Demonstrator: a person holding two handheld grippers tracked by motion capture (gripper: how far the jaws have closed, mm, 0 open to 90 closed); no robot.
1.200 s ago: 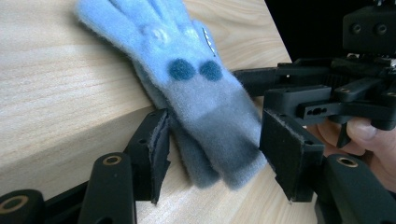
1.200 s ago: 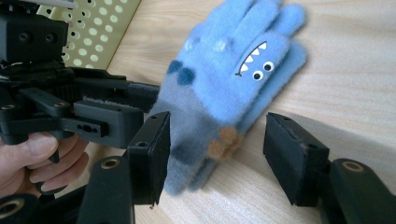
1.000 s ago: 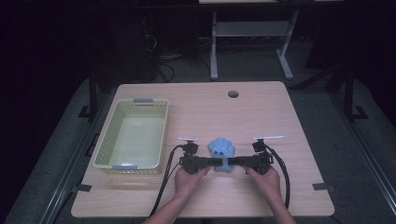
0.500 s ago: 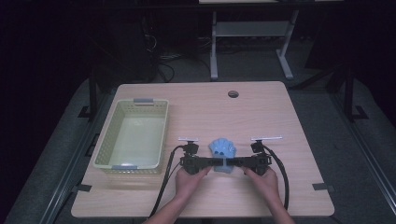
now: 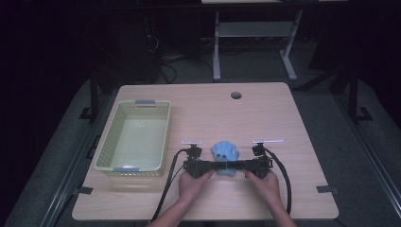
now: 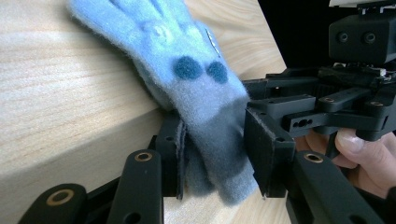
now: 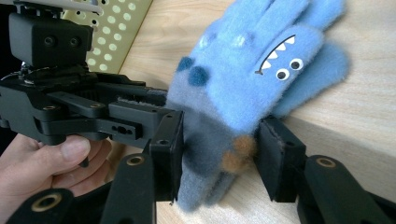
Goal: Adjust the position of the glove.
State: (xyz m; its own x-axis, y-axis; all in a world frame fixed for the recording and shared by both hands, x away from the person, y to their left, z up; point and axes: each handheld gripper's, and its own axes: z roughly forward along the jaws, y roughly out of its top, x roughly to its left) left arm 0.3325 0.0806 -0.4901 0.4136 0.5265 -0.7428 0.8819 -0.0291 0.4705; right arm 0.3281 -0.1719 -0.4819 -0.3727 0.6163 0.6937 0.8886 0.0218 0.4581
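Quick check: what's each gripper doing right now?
Left gripper: jaws closing around the blue glove's cuff.
Right gripper: closing on that cuff from the opposite side.

Fuzzy blue fleece glove (image 7: 252, 79), matt wood-grain table (image 5: 283, 113), perforated plastic basket (image 5: 113, 142)

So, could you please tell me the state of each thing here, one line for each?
Blue glove: flat on the table, its cuff between the jaws of both grippers.
Left gripper: jaws just closing, pads at the cuff, grip not certain.
Right gripper: jaws just closing around the cuff, grip not certain.
Basket: upright, nothing inside.
Table: level, carrying the glove and the basket.
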